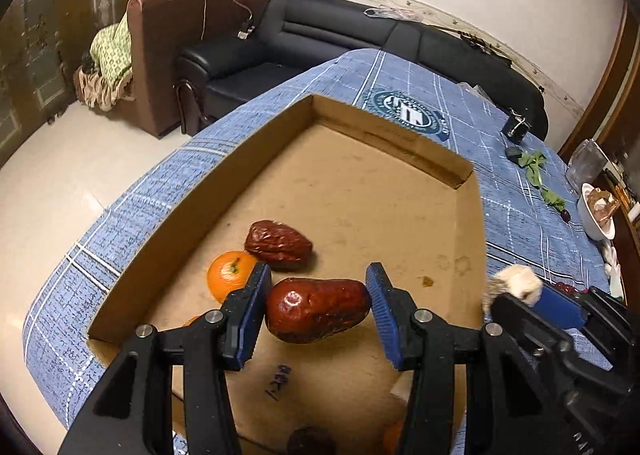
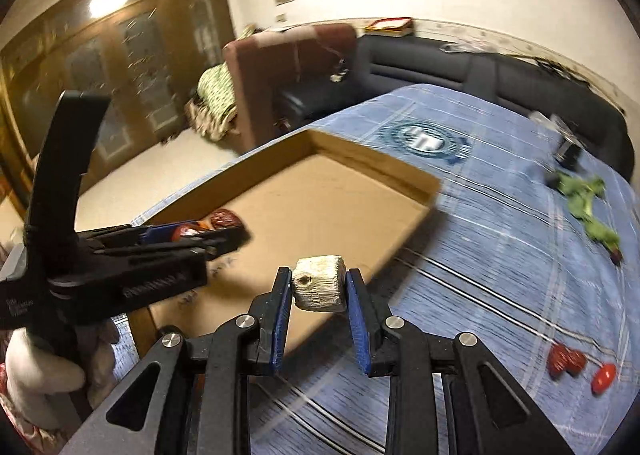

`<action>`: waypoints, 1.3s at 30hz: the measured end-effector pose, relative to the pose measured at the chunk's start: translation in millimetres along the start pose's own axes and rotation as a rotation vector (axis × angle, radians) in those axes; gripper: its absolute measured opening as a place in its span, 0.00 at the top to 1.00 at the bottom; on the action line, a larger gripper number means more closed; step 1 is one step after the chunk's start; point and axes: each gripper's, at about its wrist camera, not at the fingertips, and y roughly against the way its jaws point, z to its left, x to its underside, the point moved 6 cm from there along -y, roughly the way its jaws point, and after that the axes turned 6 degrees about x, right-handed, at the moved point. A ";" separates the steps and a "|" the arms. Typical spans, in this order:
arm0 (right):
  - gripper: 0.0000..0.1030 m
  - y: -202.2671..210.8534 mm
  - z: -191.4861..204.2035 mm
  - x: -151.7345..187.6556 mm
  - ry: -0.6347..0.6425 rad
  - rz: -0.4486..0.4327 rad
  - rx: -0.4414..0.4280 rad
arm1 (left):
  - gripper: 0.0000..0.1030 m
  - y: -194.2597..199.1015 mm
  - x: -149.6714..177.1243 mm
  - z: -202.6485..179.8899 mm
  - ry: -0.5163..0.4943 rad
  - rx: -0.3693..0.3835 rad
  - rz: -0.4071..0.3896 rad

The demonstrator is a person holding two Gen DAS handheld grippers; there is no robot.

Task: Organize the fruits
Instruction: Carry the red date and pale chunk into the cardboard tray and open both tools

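Left gripper clamps a red date over the cardboard tray — right gripper pinches a pale cube.

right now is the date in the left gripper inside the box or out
Inside. The date sits between the left gripper's pads over the box floor, within its walls, near an orange and another date.

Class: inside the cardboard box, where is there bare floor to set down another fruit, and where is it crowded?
Free: the box floor from the far wall to the right wall, beyond the wrinkled date. Crowded: the near-left corner, where that date touches the orange and the left gripper holds a second date.
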 end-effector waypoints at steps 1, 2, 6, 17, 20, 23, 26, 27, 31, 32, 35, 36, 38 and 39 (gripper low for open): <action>0.71 -5.2 3.2 -1.8 0.008 0.007 0.000 | 0.53 -1.3 0.1 2.1 0.003 0.003 0.001; 0.71 -11.8 5.9 -3.6 0.015 0.016 0.001 | 0.53 -0.9 0.2 3.5 0.002 0.008 -0.002; 0.71 -31.8 11.1 -4.0 0.032 0.051 0.008 | 0.53 1.4 -2.2 7.0 -0.001 0.006 -0.018; 0.70 -55.6 16.8 -1.5 0.101 0.080 0.058 | 0.52 1.0 -10.8 16.6 0.091 0.096 -0.021; 0.69 -54.6 14.8 -3.2 0.091 0.078 0.052 | 0.48 6.9 -12.9 20.6 0.118 0.112 -0.030; 0.69 -51.9 10.6 -4.2 0.068 0.077 0.045 | 0.47 15.8 -15.3 23.8 0.131 0.107 -0.046; 0.69 -40.4 5.5 -5.4 0.039 0.062 0.051 | 0.43 30.9 -18.8 27.3 0.153 0.111 -0.078; 0.69 -34.7 5.3 -4.7 0.034 0.058 0.049 | 0.42 34.1 -19.7 28.4 0.158 0.110 -0.087; 0.69 -13.1 16.1 3.3 0.063 0.039 0.040 | 0.38 52.5 -23.1 34.2 0.183 0.098 -0.135; 0.69 -8.0 19.8 7.0 0.071 0.037 0.035 | 0.37 56.9 -23.3 35.0 0.186 0.094 -0.145; 0.69 6.4 32.7 20.9 0.081 0.043 -0.005 | 0.34 64.5 -22.5 35.5 0.184 0.078 -0.159; 0.69 10.1 35.5 24.4 0.086 0.042 -0.009 | 0.33 66.5 -22.1 34.7 0.180 0.067 -0.163; 0.69 19.9 38.4 32.2 0.099 0.038 -0.008 | 0.29 69.3 -20.7 31.9 0.157 0.032 -0.166; 0.69 25.7 37.3 35.9 0.099 0.035 -0.003 | 0.24 70.7 -19.6 30.5 0.143 0.005 -0.166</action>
